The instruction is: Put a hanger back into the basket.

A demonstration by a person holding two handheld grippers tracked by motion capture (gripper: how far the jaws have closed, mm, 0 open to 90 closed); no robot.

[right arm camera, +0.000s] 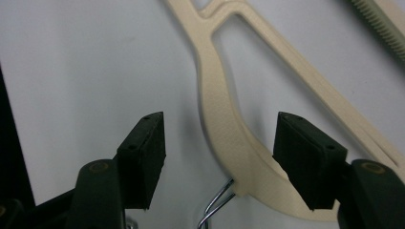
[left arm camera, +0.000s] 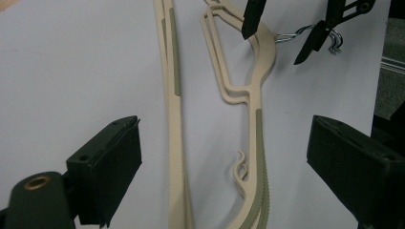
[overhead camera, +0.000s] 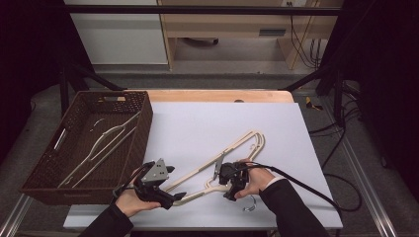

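Observation:
A cream plastic hanger [overhead camera: 237, 148] lies flat on the white board [overhead camera: 197, 123], its metal hook [overhead camera: 250, 205] pointing toward the front edge. My left gripper [overhead camera: 173, 197] is at the hanger's near-left arm. In the left gripper view its jaws stand wide open [left arm camera: 224, 126] on either side of the hanger's arm and bar [left arm camera: 174, 119], without touching them. My right gripper [overhead camera: 228, 190] points down over the hanger's neck. In the right gripper view the neck [right arm camera: 217, 86] lies between the open jaws [right arm camera: 219, 124], both pads clear of it, with the hook [right arm camera: 217, 200] just below.
A dark brown woven basket [overhead camera: 143, 106] stands at the left of the board with pale hangers [overhead camera: 106, 140] lying inside. A wooden table edge runs behind the board. Black cables trail off the right side, beside a black frame post.

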